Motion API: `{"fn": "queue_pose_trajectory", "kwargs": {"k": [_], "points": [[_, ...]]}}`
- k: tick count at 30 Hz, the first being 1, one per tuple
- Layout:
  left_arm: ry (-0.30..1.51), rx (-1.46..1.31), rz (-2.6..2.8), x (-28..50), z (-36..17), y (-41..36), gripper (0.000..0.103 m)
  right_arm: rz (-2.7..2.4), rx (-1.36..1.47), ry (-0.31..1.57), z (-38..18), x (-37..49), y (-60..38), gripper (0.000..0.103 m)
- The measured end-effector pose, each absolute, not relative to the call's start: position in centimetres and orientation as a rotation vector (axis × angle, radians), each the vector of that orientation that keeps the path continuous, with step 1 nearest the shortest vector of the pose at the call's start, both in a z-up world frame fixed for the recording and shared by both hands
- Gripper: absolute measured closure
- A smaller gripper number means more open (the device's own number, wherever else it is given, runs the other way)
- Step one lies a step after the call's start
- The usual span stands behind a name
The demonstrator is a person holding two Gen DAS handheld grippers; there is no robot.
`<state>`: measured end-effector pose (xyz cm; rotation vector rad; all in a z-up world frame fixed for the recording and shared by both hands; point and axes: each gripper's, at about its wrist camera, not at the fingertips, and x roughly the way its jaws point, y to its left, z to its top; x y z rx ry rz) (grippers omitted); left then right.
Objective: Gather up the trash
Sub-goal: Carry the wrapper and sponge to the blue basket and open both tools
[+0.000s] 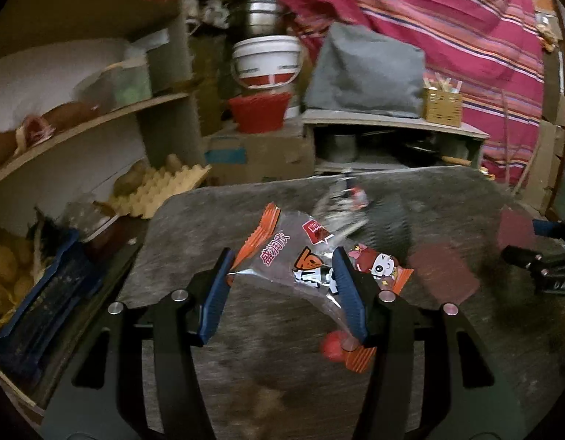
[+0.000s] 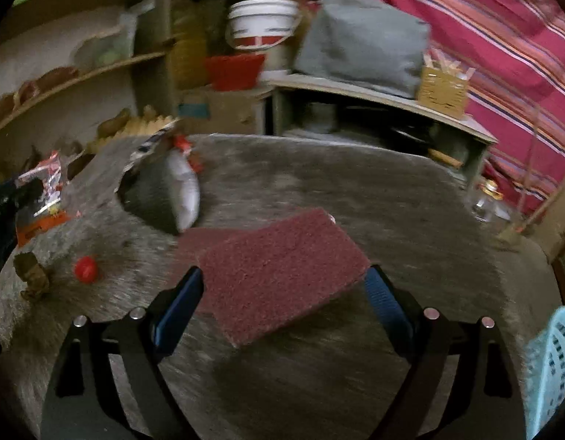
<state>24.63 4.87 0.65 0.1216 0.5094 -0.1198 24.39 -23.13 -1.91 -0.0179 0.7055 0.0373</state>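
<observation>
Maroon rough scouring pad [image 2: 282, 271] is sitting crosswise, gripped in the wide right claw [image 2: 284, 286]; left claw [image 1: 282, 275] is pinching the clear orange-edged snack wrapper [image 1: 301, 256] (half-closed).

My view: cluttered home storeroom — shelves at nine o'clock [image 1: 99, 121], egg tray [image 1: 161, 187], stacked buckets at twelve [image 1: 266, 60], striped cloth [image 1: 447, 18].

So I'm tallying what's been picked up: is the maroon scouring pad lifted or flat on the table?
Lifted: the maroon scouring pad sits tilted between the right gripper's fingers, shadow on the table below.
</observation>
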Motion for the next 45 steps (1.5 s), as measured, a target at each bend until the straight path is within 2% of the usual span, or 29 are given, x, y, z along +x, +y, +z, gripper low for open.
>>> {"fn": "queue_pose_trajectory", "kwargs": {"k": [16,31,45], "points": [[0.479,0.189,-0.348,22.4,-0.1,-10.9,0.049,-0.207,0.09,0.66,-0.2,17.0,-38.1,0.015],[0.44,0.234,-0.586,16.1,0.4,-25.8,0.049,-0.496,0.18,0.63,0.2,7.2,-53.3,0.015],[0.486,0.28,-0.764,12.2,-1.4,-39.4,0.048,-0.571,0.271,0.624,-1.2,2.9,-60.3,0.015]]}}
